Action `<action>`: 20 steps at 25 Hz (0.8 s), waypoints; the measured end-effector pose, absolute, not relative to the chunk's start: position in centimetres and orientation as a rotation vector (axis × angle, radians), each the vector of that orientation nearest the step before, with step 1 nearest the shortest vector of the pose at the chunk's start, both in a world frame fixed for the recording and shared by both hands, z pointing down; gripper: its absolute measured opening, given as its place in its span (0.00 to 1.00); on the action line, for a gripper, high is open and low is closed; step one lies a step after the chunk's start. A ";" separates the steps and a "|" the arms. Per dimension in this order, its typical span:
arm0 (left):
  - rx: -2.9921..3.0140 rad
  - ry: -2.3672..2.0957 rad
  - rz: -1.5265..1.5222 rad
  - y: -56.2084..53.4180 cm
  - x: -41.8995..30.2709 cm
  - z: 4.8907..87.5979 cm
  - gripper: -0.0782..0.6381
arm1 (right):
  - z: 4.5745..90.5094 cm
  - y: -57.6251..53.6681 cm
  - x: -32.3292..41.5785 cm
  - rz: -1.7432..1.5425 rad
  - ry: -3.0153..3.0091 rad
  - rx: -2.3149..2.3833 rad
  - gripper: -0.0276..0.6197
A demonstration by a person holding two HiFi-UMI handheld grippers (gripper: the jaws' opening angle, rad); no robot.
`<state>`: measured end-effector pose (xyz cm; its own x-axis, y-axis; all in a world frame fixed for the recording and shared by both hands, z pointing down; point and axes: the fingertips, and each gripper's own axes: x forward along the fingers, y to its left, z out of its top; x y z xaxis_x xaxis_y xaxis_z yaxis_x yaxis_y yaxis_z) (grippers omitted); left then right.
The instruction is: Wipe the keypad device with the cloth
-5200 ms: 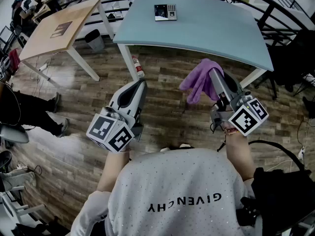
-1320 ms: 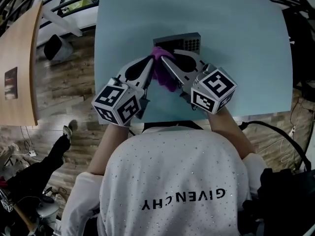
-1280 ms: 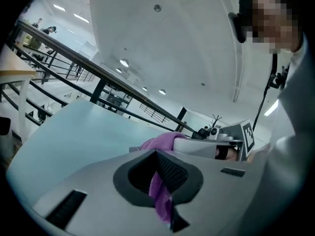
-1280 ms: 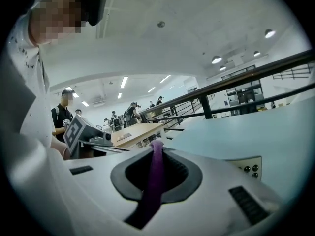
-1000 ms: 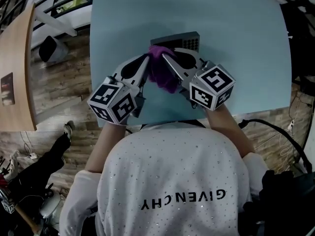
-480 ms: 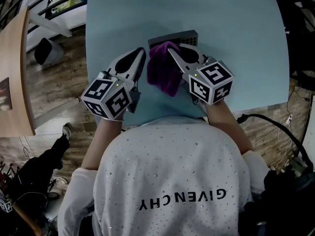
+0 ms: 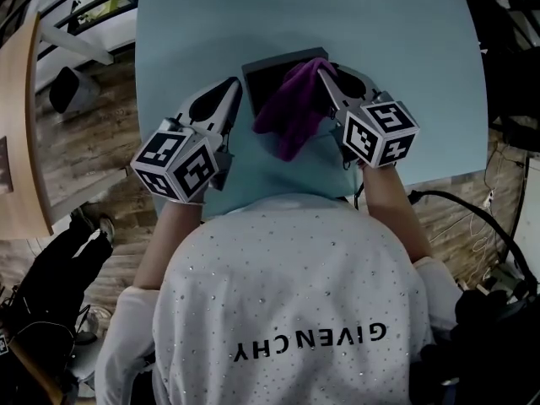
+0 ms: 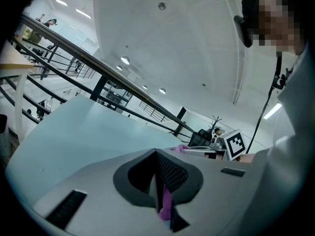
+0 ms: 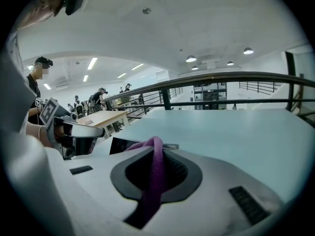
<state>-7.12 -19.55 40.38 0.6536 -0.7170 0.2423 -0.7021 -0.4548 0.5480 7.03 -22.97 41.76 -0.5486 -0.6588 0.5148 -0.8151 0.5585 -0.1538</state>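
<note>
The dark keypad device (image 7: 268, 78) lies flat on the light blue table (image 7: 396, 49); its right part is hidden under the purple cloth (image 7: 291, 112). My right gripper (image 7: 321, 68) is shut on the cloth's top edge over the device, and the cloth (image 9: 155, 173) runs up between its jaws, with the device's dark panel (image 9: 123, 145) just beyond. My left gripper (image 7: 234, 84) rests just left of the device, apart from the cloth, jaws closed. A small purple sliver (image 8: 166, 206) shows low between them.
The table's front edge (image 7: 253, 199) is right at the person's body. A wooden table (image 7: 17, 142) stands far left over the wood floor, where a person's leg and shoe (image 7: 89, 222) show. Railings (image 9: 221, 77) run behind the table. Cables (image 7: 472, 209) trail at right.
The person walked up to the table. My right gripper has dragged the cloth rightward across the device, baring its left part. The left gripper drew away from the cloth.
</note>
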 end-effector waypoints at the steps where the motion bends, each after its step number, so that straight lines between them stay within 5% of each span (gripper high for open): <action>1: 2.245 -1.098 -0.031 -19.5 -7.2 40.4 0.11 | 41.8 -23.0 7.4 0.533 -2.386 1.210 0.06; 14: 2.213 -1.131 -0.019 -19.3 -7.5 40.5 0.11 | 42.4 -23.7 12.4 0.533 -2.258 1.340 0.06; 20: 2.212 -1.141 0.004 -18.7 -7.8 40.3 0.11 | 39.6 -23.0 6.8 0.675 -2.479 1.163 0.06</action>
<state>-7.83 -18.73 40.35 0.6231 -0.7300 0.2807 -0.7318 -0.4176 0.5386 6.84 -22.96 39.62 -0.6173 -0.6306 0.4703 -0.7820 0.5569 -0.2798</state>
